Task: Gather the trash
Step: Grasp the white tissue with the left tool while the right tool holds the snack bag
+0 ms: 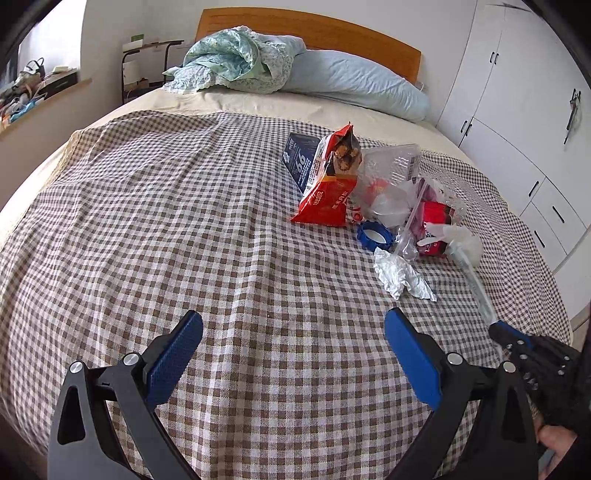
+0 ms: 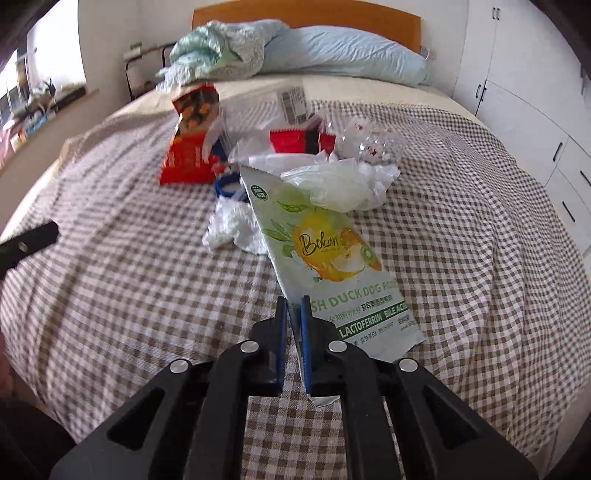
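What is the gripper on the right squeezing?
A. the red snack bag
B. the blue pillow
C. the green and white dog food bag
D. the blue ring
C: in the right wrist view, the right gripper has its jaws closed on the near edge of the dog food bag, while the red snack bag stands untouched farther back.

Bedspread point(image 1: 184, 221) was brown-and-white gingham; sheet point(image 1: 258, 101) under it cream. Headboard point(image 1: 332, 31) orange-brown wood, pillow point(image 1: 354, 79) pale blue, crumpled quilt point(image 1: 236, 59) mint green w/ floral print. Snack bag point(image 1: 327, 188) red w/ white lettering, box point(image 1: 301, 158) behind it navy. Ring point(image 1: 373, 234) blue, crumpled wrapper point(image 1: 400, 275) white. Dog food pouch point(image 2: 332, 254) pale green w/ yellow fruit pic, green text. Wardrobe point(image 1: 517, 122) white, black handles. Left tongs point(image 1: 293, 328) and right tongs point(image 2: 294, 308) black w/ blue pads.
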